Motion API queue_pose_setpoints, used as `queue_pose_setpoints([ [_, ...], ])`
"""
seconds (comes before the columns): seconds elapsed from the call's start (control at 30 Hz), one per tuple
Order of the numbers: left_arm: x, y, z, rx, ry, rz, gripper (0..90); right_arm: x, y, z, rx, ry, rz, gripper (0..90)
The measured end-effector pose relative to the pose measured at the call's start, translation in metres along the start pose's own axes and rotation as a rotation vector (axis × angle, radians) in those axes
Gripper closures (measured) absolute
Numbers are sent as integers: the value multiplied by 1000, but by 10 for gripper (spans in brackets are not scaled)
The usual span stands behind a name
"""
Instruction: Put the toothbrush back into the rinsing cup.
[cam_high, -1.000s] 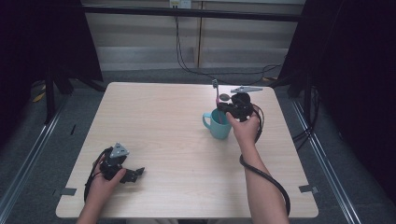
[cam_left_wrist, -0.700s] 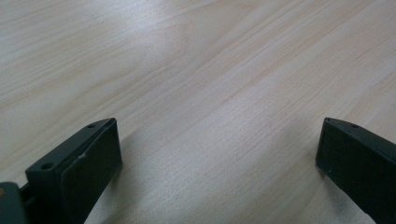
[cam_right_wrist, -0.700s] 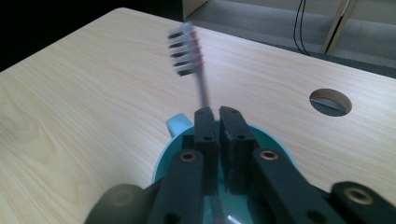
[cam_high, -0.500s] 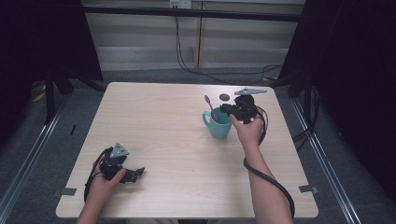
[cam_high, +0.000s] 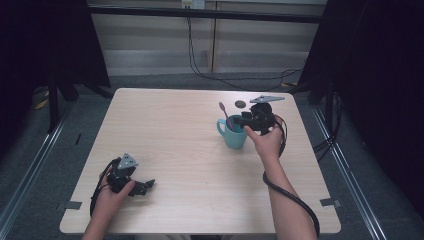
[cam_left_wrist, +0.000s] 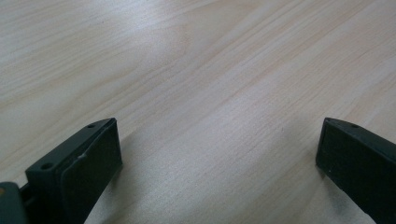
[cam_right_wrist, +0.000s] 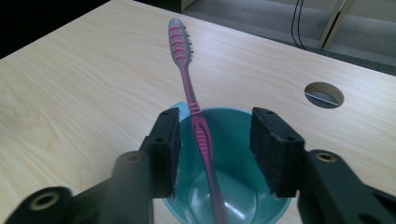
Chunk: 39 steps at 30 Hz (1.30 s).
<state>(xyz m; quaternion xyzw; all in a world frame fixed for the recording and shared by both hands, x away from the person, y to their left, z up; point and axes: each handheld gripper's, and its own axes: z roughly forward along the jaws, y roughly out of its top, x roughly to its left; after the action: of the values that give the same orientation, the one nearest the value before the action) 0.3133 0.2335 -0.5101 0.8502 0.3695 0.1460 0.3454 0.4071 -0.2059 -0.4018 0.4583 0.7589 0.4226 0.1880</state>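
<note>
A teal mug (cam_high: 234, 136) (cam_right_wrist: 233, 191) stands right of the table's centre. A pink toothbrush (cam_high: 224, 115) (cam_right_wrist: 181, 49) stands in it, with the handle end down in the mug and the bristle head leaning up and away over the far rim. My right gripper (cam_high: 241, 120) (cam_right_wrist: 215, 140) hovers at the mug's rim, open. Its jaws stand either side of the toothbrush handle without touching it. My left gripper (cam_high: 147, 186) (cam_left_wrist: 217, 149) rests open on the bare wood at the near left, with nothing between its jaws.
The light wooden table (cam_high: 175, 130) has a round cable hole (cam_high: 240, 104) (cam_right_wrist: 323, 94) just beyond the mug. Cables run over the floor behind the table, and dark stands and rails flank it on both sides.
The toothbrush has dropped lower into the mug and tipped to lean left. The right gripper has shifted slightly back from it. The left gripper has not moved.
</note>
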Motion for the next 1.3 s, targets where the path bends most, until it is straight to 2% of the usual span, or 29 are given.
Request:
queue_pose_setpoints([
  [0.13, 0, 0, 0, 0, -2, -1, 0, 2, 0, 1, 11, 8, 3, 388],
  [0.27, 0, 0, 0, 0, -2, -1, 0, 4, -1, 1, 25, 8, -17, 317],
  [0.5, 0, 0, 0, 0, -3, -1, 0, 8, 1, -2, 37, 33, -46, 252],
  [0.63, 0, 0, 0, 0, 0, 0, 0, 11, -1, -3, 41, 44, -39, 199],
  [0.9, 0, 0, 0, -1, 1, 0, 0, 17, -6, -13, 58, 62, -66, 169],
  [1.07, 0, 0, 0, -4, 2, -5, 0, 18, -10, -20, 48, 86, -51, 154],
  [1.3, -1, 0, 0, -3, 1, -9, 0, 23, -18, -26, 92, 83, -106, 144],
])
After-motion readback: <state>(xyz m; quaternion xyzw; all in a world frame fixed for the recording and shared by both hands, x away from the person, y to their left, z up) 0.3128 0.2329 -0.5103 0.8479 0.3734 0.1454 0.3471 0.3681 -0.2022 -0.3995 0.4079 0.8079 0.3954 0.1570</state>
